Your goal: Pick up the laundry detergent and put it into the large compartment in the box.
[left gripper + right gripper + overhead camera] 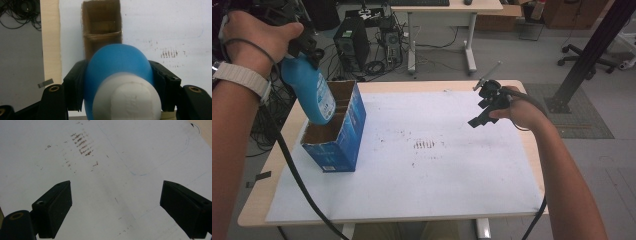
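Note:
My left gripper is shut on a blue bottle near its white cap, holding it tilted above the open top of a blue cardboard box at the table's left. In the left gripper view the blue bottle with its white cap sits between both jaws, and the brown inside of the box, split by a divider, lies beyond it. My right gripper hovers over the right part of the white sheet, open. In the right gripper view the right gripper has its jaws wide apart with nothing between them.
A white paper sheet with dark smudges covers most of the wooden table. Behind the table are a computer tower, tangled cables, another desk and an office chair. A black post stands at the right.

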`<act>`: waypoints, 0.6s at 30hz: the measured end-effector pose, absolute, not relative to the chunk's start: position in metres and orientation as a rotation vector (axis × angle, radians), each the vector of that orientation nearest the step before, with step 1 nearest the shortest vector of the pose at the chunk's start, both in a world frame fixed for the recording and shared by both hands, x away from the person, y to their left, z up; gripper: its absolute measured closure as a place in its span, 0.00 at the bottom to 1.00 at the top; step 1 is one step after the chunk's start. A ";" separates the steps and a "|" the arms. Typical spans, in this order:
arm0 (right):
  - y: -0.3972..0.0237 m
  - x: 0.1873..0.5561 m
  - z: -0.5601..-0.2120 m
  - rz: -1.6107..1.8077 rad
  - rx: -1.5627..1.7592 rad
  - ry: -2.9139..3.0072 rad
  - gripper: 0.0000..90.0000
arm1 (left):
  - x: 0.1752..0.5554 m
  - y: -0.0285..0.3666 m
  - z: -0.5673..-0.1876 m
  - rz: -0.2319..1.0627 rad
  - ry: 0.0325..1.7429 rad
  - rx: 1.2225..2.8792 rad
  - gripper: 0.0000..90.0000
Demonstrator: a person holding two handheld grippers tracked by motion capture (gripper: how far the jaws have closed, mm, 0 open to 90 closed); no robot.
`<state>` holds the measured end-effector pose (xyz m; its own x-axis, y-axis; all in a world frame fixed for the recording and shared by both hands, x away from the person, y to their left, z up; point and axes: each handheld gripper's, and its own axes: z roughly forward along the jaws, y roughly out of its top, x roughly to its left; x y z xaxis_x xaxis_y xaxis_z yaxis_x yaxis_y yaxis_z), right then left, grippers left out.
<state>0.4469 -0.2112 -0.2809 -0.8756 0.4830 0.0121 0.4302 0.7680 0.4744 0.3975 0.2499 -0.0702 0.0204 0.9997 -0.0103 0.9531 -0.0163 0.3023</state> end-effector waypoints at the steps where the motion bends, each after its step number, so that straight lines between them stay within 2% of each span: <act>1: -0.211 0.447 -0.281 0.725 0.740 2.850 0.12 | 0.398 0.250 -0.071 0.302 2.035 2.068 0.41; 18: -0.210 0.447 -0.281 0.720 0.737 2.851 0.12 | 0.402 0.257 -0.092 0.293 2.036 2.078 0.42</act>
<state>0.4467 -0.2102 -0.2805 -0.8761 0.4821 0.0115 0.4297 0.7696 0.4723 0.4019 0.2569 -0.0923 0.0219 0.9997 -0.0102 0.9564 -0.0180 0.2916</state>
